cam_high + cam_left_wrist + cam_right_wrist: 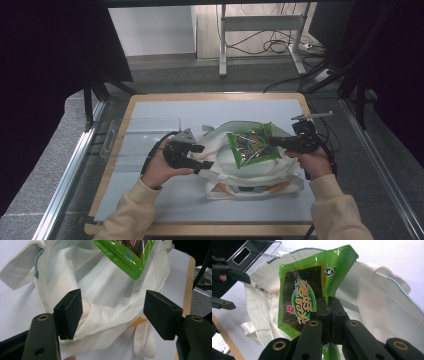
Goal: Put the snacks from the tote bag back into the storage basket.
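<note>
A white cloth tote bag (260, 176) lies open on the light mat in the middle of the table. Over its mouth hangs a green snack packet (252, 145), with my right gripper (274, 142) shut on the packet's right edge. In the right gripper view the jaws (329, 305) pinch the packet (299, 295) above the bag (374, 295). My left gripper (206, 156) is at the bag's left rim with its jaws apart. In the left gripper view (112, 315) the rim fabric (105, 290) runs between the pads, against the left one, and the packet's corner (127, 252) hangs above.
A clear plastic tray (135, 135) lies on the mat to the left of the bag. The wooden table edge (200, 230) runs along the front. Orange trim (277, 188) shows at the bag's near side. Metal rails flank the table.
</note>
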